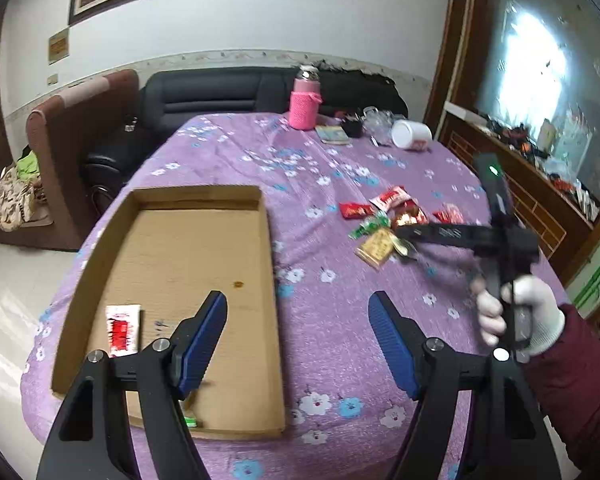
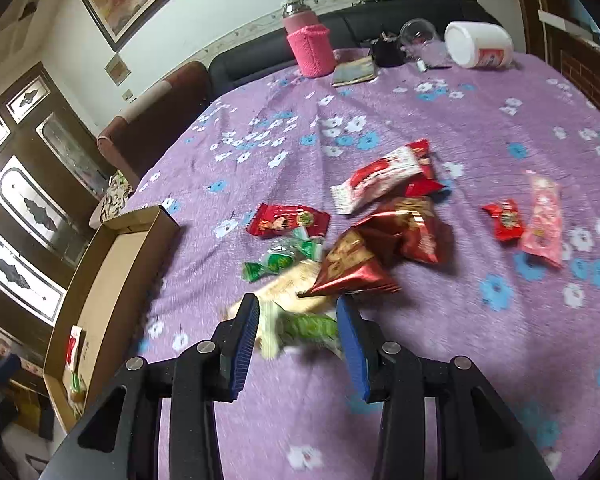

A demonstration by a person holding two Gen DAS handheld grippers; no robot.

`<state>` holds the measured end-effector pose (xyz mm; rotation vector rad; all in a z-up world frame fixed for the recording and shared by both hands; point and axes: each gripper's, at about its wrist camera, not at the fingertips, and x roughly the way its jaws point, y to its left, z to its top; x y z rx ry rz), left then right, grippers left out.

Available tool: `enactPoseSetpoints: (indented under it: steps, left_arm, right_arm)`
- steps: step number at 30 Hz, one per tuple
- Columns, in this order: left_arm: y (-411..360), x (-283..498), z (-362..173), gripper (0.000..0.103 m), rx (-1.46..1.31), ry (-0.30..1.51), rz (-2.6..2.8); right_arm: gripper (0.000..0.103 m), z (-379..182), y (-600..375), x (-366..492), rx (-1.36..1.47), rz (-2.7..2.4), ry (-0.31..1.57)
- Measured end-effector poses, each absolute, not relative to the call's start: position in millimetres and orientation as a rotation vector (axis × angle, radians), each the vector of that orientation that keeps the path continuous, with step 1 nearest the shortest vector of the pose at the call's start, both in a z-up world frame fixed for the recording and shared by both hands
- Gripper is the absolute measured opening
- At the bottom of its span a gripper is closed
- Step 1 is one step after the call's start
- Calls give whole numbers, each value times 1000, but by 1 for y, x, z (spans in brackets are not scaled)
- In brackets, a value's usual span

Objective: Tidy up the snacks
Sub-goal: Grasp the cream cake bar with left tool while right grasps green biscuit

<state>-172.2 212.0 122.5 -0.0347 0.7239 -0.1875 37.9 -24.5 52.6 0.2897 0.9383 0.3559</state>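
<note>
A shallow cardboard tray (image 1: 204,196) lies on the purple flowered tablecloth (image 1: 332,184); a red-and-white packet (image 1: 122,330) lies in it near the front left. My left gripper (image 1: 298,308) is open and empty above the tray's right edge. A pile of snack packets (image 2: 384,216) lies mid-table. My right gripper (image 2: 298,312) is open, its jaws on either side of a green-and-white packet (image 2: 304,328) at the pile's near edge. That packet is blurred. The right gripper (image 1: 404,236) also shows in the left view over the pile. The tray (image 2: 112,280) is at left in the right view.
A pink-sleeved flask (image 1: 305,100), a booklet (image 1: 333,135), a dark cup (image 1: 353,126) and a tipped white jar (image 1: 412,135) stand at the table's far side. A black sofa (image 1: 220,92) and a brown chair (image 1: 76,128) lie beyond. A wooden cabinet (image 1: 540,200) is right.
</note>
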Motion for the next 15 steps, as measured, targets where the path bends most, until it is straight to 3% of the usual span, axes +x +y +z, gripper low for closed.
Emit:
enactPoseSetpoints:
  steps: [6, 8, 15]
  left_arm:
    - [184, -154, 117, 73, 11, 763, -254]
    - [174, -145, 117, 73, 27, 774, -277]
    - [115, -102, 104, 73, 161, 813, -383]
  right_arm:
    - [46, 38, 0, 39, 120, 341, 974]
    - [33, 39, -1, 32, 78, 331, 972]
    - [33, 40, -35, 4, 11, 247, 958]
